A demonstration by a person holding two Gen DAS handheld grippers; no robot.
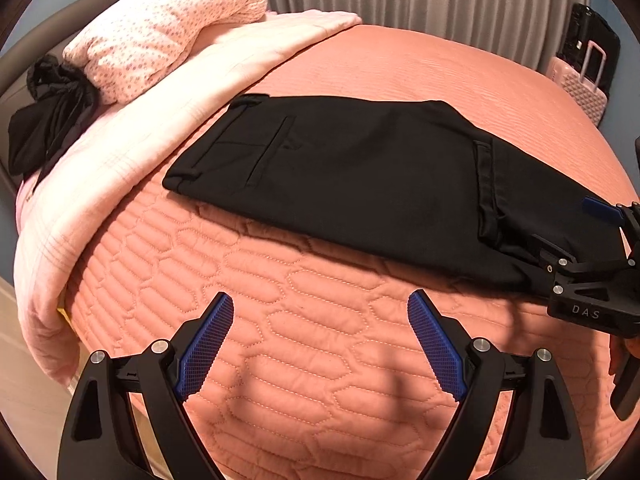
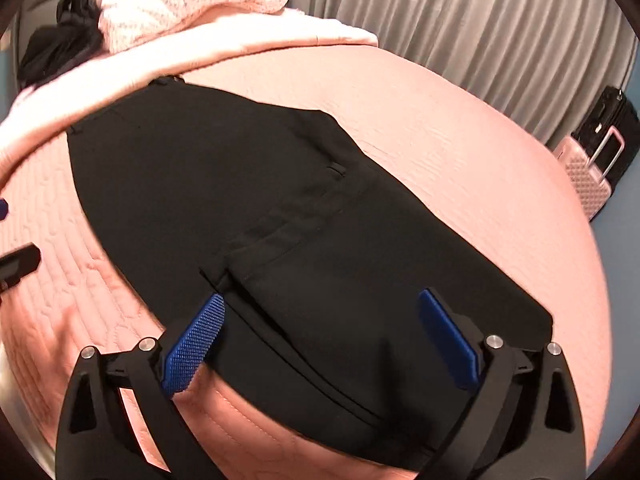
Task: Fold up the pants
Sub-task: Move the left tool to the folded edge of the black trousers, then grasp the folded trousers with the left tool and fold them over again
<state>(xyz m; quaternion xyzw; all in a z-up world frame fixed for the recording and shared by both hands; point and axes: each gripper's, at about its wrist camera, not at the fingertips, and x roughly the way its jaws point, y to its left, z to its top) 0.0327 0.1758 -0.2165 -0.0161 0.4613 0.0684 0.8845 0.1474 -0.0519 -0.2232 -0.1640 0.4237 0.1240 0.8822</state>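
Observation:
Black pants (image 1: pixel 360 176) lie folded flat on a salmon quilted bedspread (image 1: pixel 304 344), waistband to the left and folded end to the right. My left gripper (image 1: pixel 320 308) is open and empty over the bare quilt, just short of the pants' near edge. My right gripper (image 2: pixel 320 300) is open, its blue pads (image 2: pixel 200 336) spread over the near end of the pants (image 2: pixel 248 208), holding nothing. It also shows at the right edge of the left wrist view (image 1: pixel 600 240), at the pants' right end.
A pale pink blanket (image 1: pixel 132 152) and a dotted pink pillow (image 1: pixel 160 32) lie at the head of the bed, with a black garment (image 1: pixel 48 120) beside them. Grey curtains (image 2: pixel 480 32), a pink suitcase (image 2: pixel 588 172) and a black suitcase (image 2: pixel 612 128) stand beyond the bed.

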